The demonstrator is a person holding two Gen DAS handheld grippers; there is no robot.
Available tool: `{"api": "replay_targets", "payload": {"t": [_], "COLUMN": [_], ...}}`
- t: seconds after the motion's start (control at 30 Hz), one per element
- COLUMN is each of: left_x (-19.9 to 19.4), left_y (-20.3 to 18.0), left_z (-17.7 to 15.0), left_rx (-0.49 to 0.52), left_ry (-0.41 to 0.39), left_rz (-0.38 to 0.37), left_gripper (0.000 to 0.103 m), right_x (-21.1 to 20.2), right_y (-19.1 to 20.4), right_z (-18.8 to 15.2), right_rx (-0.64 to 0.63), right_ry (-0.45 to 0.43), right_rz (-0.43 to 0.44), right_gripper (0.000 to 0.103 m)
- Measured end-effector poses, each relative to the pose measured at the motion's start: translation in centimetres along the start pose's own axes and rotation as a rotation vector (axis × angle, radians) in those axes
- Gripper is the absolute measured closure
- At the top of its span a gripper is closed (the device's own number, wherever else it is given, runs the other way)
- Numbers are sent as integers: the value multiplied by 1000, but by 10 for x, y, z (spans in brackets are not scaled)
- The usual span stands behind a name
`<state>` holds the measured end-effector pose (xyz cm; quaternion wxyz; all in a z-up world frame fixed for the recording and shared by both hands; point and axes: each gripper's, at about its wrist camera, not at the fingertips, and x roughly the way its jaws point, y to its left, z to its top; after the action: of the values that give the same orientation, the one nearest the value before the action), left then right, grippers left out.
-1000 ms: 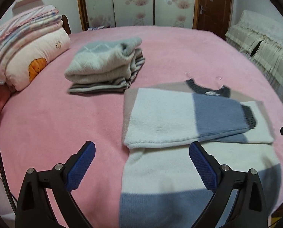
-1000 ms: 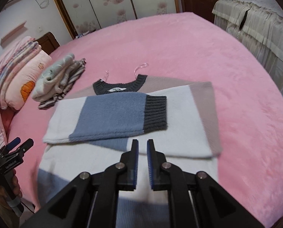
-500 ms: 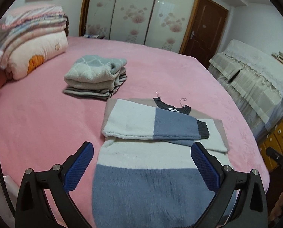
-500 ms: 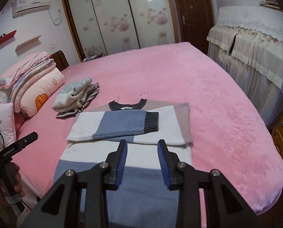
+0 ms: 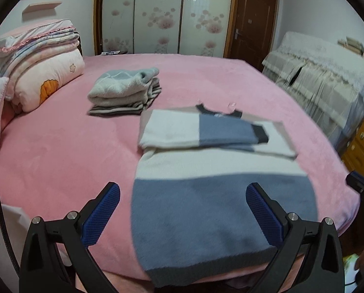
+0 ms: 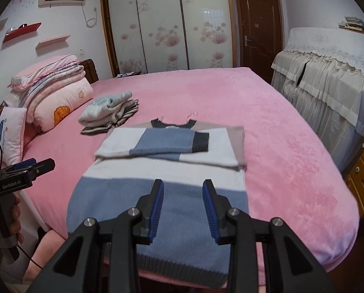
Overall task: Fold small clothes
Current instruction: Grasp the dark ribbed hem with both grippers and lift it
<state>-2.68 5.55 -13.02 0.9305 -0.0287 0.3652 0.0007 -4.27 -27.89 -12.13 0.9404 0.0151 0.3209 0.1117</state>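
A blue, white and beige striped sweater lies flat on the pink bed, both sleeves folded across its chest, its hem hanging over the near edge. It also shows in the right wrist view. My left gripper is wide open and empty, above the hem's left part. My right gripper is open and empty, above the lower blue band. The left gripper shows at the left in the right wrist view.
A stack of folded clothes sits farther back on the bed. Folded quilts and pillows lie at the left. A covered cabinet and wooden drawers stand to the right. Wardrobe doors are behind.
Both grippers have pulled back from the sweater toward the near bed edge. The right gripper has gone from shut to open. The left gripper stayed open.
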Motion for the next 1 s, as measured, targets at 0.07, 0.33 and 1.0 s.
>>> {"api": "replay_targets", "payload": {"t": [0.07, 0.33, 1.0], "left_x": [4, 38, 103], "left_y": [2, 18, 71], "left_z": [-12, -67, -137], "left_rx": [23, 45, -186], "left_ry": [12, 106, 378], "left_rz": [16, 5, -152], "left_gripper": [1, 1, 1], "right_x": [2, 20, 64], "right_y": [-2, -20, -86], "right_z": [-14, -59, -145], "right_rx": [3, 47, 227], "right_ry": [12, 100, 364], "right_rz": [-4, 3, 45], "right_gripper": [70, 70, 70]}}
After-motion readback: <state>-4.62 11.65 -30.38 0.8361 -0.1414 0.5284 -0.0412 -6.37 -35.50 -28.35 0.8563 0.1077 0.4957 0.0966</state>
